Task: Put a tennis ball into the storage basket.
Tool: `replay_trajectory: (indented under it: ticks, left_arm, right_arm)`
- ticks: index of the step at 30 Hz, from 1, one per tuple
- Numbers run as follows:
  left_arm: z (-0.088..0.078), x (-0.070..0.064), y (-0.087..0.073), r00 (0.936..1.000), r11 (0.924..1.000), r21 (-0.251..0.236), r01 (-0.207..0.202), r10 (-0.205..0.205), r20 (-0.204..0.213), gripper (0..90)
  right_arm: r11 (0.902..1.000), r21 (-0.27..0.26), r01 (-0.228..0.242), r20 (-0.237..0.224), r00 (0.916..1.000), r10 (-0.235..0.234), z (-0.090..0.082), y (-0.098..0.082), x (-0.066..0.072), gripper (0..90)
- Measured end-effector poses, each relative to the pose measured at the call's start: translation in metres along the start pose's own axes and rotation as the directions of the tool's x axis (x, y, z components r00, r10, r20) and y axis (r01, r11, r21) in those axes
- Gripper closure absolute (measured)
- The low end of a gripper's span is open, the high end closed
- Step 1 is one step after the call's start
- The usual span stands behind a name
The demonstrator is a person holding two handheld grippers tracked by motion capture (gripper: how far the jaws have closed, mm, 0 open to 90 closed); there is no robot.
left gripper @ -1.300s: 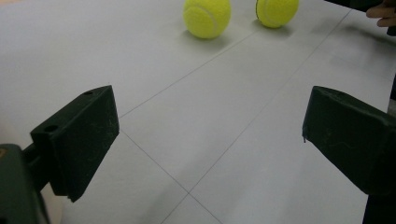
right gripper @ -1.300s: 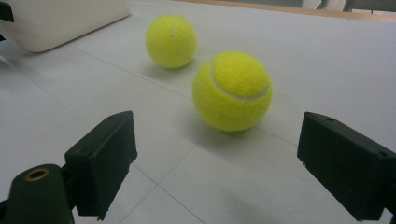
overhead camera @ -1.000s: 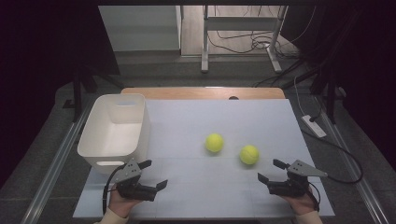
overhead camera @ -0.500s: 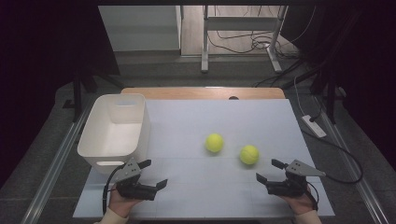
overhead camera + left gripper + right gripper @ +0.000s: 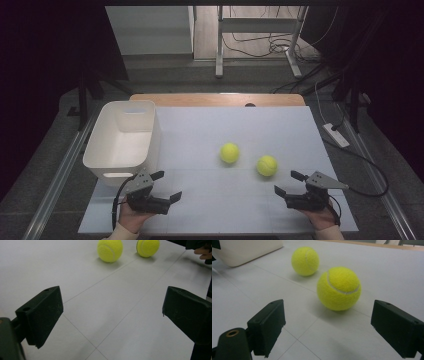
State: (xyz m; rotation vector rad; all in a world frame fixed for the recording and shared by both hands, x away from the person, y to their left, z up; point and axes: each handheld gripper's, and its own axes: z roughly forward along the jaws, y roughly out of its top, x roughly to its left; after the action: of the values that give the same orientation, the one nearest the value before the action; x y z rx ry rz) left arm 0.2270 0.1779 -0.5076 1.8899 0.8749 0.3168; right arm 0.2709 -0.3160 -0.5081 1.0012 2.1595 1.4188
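High view: a white tabletop (image 5: 240,130) carries a white bin (image 5: 125,137) at its left edge and two tennis balls near the middle, the left ball (image 5: 229,153) and the right ball (image 5: 267,165), close together but apart. The left gripper (image 5: 166,186) and the right gripper (image 5: 290,183) sit low over the near edge of the tabletop, well apart, each held from below by a hand: the left hand (image 5: 131,216) and the right hand (image 5: 320,219). Both grippers point toward the middle of the tabletop, the right gripper near the right ball.

Left gripper view: the jaws are spread wide over bare tabletop with nothing between them. Both balls lie far ahead at the top of the frame (image 5: 110,250) (image 5: 148,247), and fingers of the right hand (image 5: 203,253) show at the upper right corner, a detail too small to tell from above.

Right gripper view: the jaws are likewise spread and hold nothing. The right ball (image 5: 339,288) rests on the tabletop just ahead of the gap between them, untouched, with its white seam plain. The left ball (image 5: 305,261) lies farther off, and the bin's lower wall (image 5: 247,251) crosses the upper left corner.
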Motion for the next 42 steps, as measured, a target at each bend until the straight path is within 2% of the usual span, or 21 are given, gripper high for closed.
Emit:
replay_trajectory:
  ticks: [4,17,31,42]
  left_arm:
    - [0.002,-0.002,0.002,0.9999,0.9998,0.014,0.012,-0.012,0.007,3.5]
    - [0.012,-0.006,0.017,0.9997,0.9986,0.053,0.010,-0.011,0.021,2.9]
    - [0.020,-0.010,0.038,0.9990,0.9983,0.057,-0.013,0.011,0.043,2.6]
    - [0.028,-0.011,0.050,0.9979,0.9977,0.066,-0.012,0.008,0.064,2.5]
  right_arm:
    - [1.0000,-0.002,-0.002,0.000,1.0000,0.002,0.001,0.000,0.001,12.3]
    - [1.0000,-0.004,-0.001,-0.003,1.0000,0.001,0.003,0.000,0.001,12.4]
    - [1.0000,-0.006,0.001,0.006,1.0000,0.000,0.002,0.000,0.001,12.5]
    - [1.0000,-0.002,0.006,0.006,1.0000,-0.006,0.003,-0.001,0.001,12.5]
